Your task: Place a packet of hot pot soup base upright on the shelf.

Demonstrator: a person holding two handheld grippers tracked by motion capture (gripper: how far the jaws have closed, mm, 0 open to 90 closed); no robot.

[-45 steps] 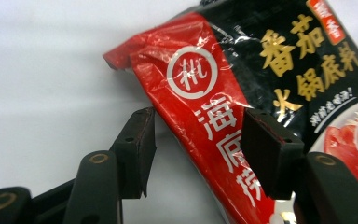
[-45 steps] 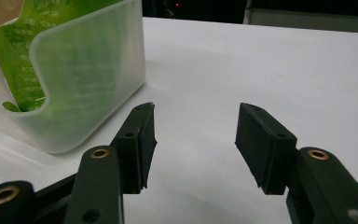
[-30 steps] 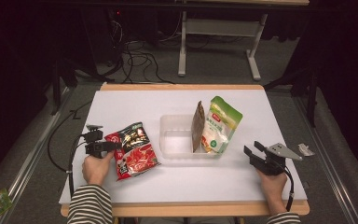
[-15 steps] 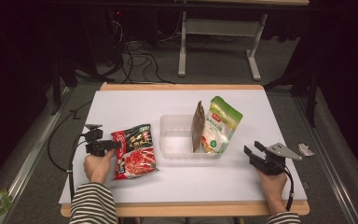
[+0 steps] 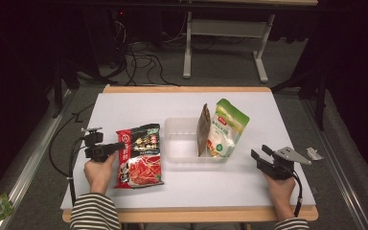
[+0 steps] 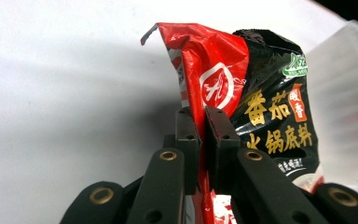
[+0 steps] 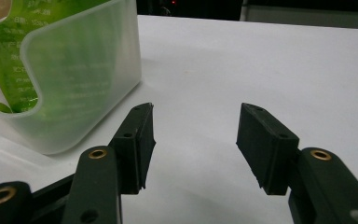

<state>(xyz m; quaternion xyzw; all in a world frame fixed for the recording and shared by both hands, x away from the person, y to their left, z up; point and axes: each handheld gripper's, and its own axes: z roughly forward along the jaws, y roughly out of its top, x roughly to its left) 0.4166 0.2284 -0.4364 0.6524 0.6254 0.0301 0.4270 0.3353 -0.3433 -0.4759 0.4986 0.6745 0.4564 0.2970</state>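
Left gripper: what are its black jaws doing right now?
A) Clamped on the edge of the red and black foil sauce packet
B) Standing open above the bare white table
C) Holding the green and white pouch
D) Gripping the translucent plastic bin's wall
A: in the left gripper view the left gripper has both pads pressed on the red and black foil sauce packet.
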